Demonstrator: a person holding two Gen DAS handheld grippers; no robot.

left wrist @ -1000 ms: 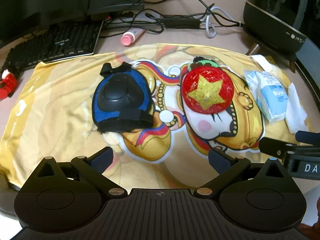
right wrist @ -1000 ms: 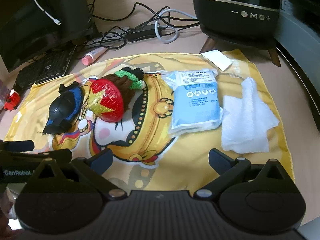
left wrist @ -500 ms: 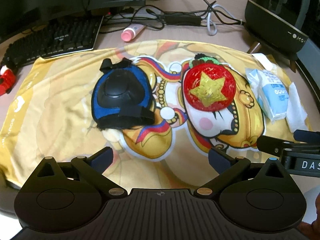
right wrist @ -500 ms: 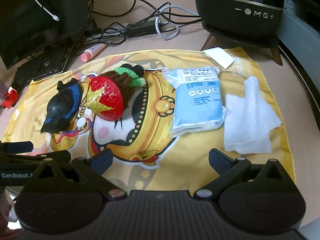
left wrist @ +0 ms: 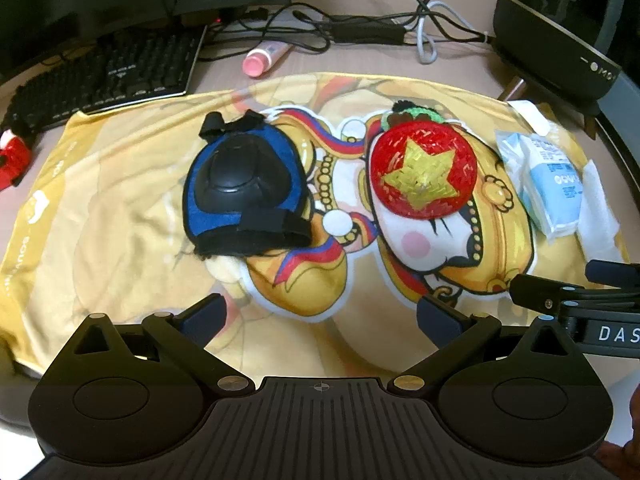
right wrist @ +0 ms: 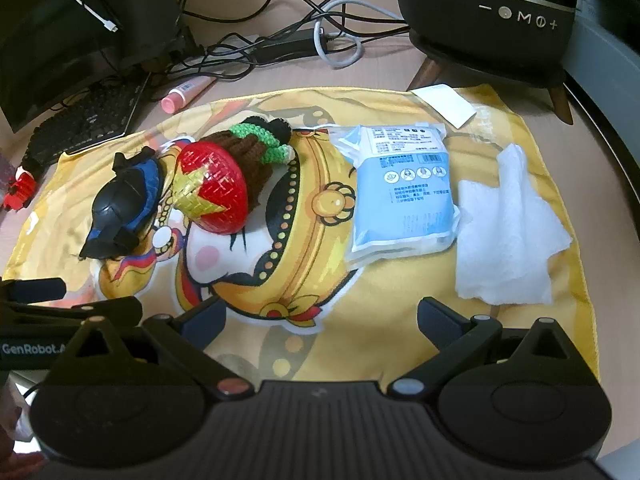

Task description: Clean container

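Right wrist: crumpled white wipe (right wrist: 506, 232), glossy wipe packet (right wrist: 402, 192).

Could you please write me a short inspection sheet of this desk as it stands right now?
Surface: yellow cartoon cloth spread flat on the desk.
Job's things: red container with a gold star lies mid-cloth; white wipe lies loose on the cloth's right side, beside the blue wipe pack.
Clutter: blue and black knee pad left of the container; brown crocheted piece behind it; pink tube and keyboard beyond the cloth.
Grippers: left gripper and right gripper both open, holding nothing, at the near edge.
Cables: tangled black and white leads at the back.
Surroundings: black appliance on wooden legs at back right.
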